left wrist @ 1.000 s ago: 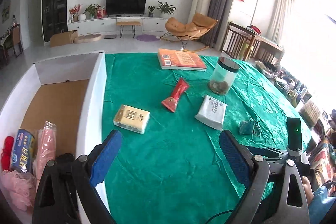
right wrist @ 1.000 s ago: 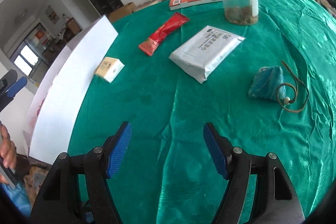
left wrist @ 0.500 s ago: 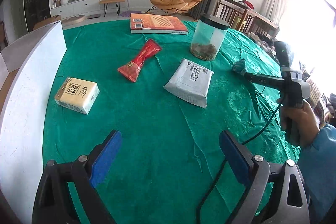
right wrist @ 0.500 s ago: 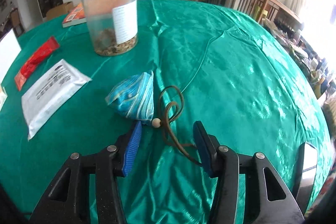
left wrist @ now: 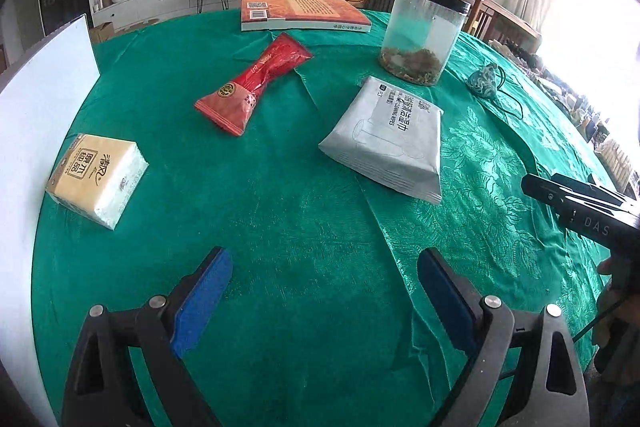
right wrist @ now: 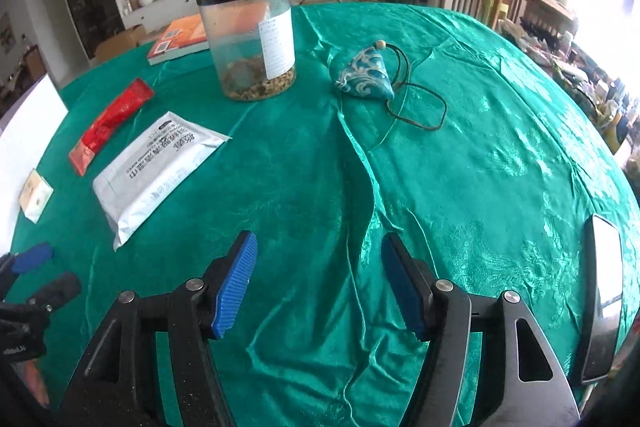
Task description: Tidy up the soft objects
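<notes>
Over the green satin-covered bench (left wrist: 280, 219), the left tongs (left wrist: 324, 291) hang wide and empty; the grey soft wipes pack (left wrist: 390, 139) lies ahead, slightly right, well apart. The right tongs (right wrist: 318, 279) gape wide too, holding nothing, with the blue-and-white fabric pouch (right wrist: 366, 75) on its brown cord far ahead beside the clear lidded plastic jar (right wrist: 250, 39).

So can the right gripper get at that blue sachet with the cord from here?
Probably yes. The right gripper is open and empty, and only bare green cloth lies between it and the blue sachet ahead. The jar stands off to the left, clear of that line.
</notes>
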Motion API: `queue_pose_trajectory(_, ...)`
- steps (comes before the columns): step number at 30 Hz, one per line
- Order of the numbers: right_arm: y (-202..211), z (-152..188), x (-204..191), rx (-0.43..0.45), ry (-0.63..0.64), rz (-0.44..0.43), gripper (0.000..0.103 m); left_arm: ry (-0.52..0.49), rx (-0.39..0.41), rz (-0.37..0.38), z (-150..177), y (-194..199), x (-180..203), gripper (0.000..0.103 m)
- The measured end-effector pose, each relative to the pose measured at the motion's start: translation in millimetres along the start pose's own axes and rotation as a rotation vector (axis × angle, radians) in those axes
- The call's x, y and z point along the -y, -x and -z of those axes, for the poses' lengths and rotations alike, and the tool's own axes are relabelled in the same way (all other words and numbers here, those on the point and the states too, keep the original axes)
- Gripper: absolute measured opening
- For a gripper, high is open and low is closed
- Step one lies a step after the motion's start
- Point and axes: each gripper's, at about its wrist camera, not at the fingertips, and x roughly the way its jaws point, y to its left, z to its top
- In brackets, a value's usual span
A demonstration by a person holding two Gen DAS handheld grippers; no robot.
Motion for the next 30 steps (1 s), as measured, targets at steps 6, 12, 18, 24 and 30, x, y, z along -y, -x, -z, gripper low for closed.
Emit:
queue_pose_trajectory(6, -6.7, 11.9, 12.6, -0.007, -0.060, 0.015, 0.068, -0.044, -0.008, -0.008, 2.1, -3.5, 7.6, 0.103)
queue_pose_trajectory(12, -9.5, 13.4, 7.1, 0.002, -0.033, 0.044, 0.077, -0.085, -0.028, -0.059, 1.2, -8.4, 15.7, 0.103)
queue_pose_trajectory(18, -11.0, 14.0, 8.0, 0.003, -0.039, 0.041, 0.081, -0.096, -0.033, -0.074, 2.0, -10.4, 17.2, 0.103)
queue_pose_trajectory(24, -11.2, 13.6, 6.5, 0.001, -0.037, 0.041, 0.082, -0.096, -0.033, -0.074, 2.1, -10.2, 16.9, 0.103)
queue_pose_trajectory(30, -11.1, 13.7, 6.0, 0.000, -0.037, 0.041, 0.083, -0.096, -0.033, -0.075, 2.1, -10.1, 17.0, 0.103)
